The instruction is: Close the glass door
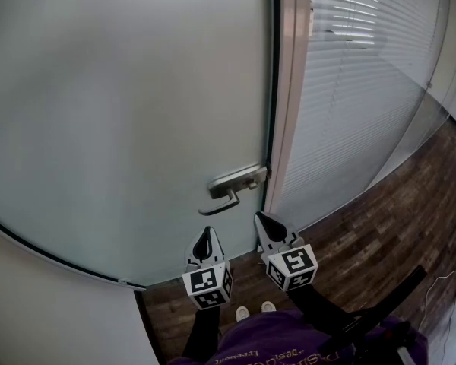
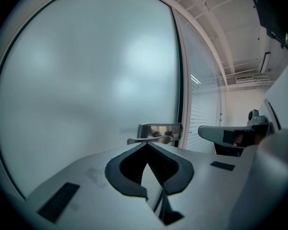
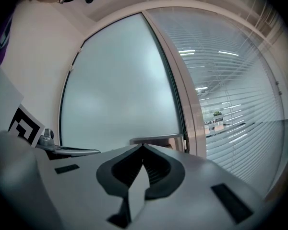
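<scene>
- One frosted glass door (image 1: 121,112) is seen straight ahead, its edge set right beside one pale door frame (image 1: 289,90).
- One metal lever handle (image 1: 226,196) is mounted near that edge.
- Two grippers are held just below the handle, clear of it. The jaws of the left gripper (image 1: 207,232) and the right gripper (image 1: 261,217) are pressed together, with nothing gripped.
- One blind-covered glass wall (image 1: 357,74) is seen to the right, above a wooden floor (image 1: 387,219).

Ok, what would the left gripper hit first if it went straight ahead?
Probably the door handle, its lever just above the shut tips of the left gripper; if it passes under, the glass door. Depth is unclear.
</scene>
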### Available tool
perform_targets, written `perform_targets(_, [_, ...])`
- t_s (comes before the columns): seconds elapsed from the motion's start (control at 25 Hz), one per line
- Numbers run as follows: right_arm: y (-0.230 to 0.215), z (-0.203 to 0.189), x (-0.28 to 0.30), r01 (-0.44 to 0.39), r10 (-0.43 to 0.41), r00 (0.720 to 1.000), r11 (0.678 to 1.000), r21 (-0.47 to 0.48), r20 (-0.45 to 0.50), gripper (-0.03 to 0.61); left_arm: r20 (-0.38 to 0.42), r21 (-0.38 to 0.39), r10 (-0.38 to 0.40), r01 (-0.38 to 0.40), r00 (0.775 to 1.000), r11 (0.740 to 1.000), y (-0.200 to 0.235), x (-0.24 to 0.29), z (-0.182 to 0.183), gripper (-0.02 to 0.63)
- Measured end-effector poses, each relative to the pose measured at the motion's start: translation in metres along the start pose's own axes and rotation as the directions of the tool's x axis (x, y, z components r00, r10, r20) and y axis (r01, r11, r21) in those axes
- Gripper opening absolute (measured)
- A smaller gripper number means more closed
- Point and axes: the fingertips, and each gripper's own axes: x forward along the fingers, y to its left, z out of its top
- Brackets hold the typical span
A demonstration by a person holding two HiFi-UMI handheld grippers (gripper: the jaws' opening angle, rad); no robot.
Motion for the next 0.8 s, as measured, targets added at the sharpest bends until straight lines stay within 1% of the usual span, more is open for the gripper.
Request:
perform_targets(0.32, [-0.002, 0.001, 0.003, 0.013, -0.013, 1.000, 1.000, 0.002, 0.002, -0.003, -0.008, 0.022, -0.016, 0.016, 1.000, 1.000, -0.004, 0.002, -0.002, 0.000])
perform_targets(0.48, [-0.006, 0.001, 0.004, 0.018, -0.018, 1.000, 1.000, 0.003, 0.001, -0.003, -0.012, 0.019, -0.020, 0.020, 1.000, 1.000, -0.006, 0.002, -0.003, 0.000])
perform_targets(0.64, [-0.008, 0.001, 0.005, 0.021, -0.021, 1.000, 1.000, 0.002, -0.002, -0.003, -0.015, 0.001, -0.033, 0.033, 0.999, 0.999, -0.007, 0.003, -0.003, 0.000])
perform_targets(0.8, [-0.011, 0.001, 0.007, 0.023, -0.023, 1.000, 1.000, 0.000, -0.002, -0.003, -0.011, 0.010, -0.035, 0.035, 0.999, 0.999, -0.008, 0.004, -0.003, 0.000])
